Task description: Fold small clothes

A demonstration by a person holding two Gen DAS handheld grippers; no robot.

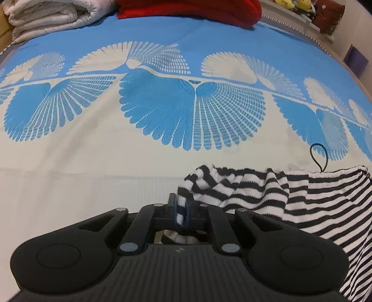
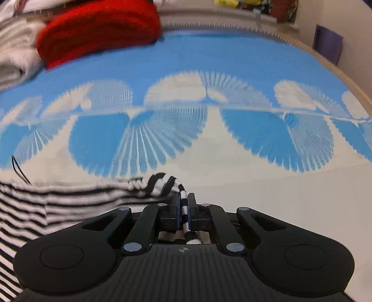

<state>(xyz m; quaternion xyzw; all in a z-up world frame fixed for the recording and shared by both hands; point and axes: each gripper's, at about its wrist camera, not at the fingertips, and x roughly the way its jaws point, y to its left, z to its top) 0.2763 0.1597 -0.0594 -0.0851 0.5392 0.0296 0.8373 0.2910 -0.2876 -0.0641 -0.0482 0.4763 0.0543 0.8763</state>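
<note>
Over the near, cream part of the bed cover we hold a black-and-white striped garment stretched between both tools. Our left gripper is clenched on one bunched corner, our right gripper pinches the other. A red blanket lies at the far edge.

One black-and-white striped garment at the lower right of the left wrist view. Two grippers — the left gripper and the right gripper. One red folded blanket at top centre, one white folded blanket at upper left — and one patterned blue bedspread.
</note>
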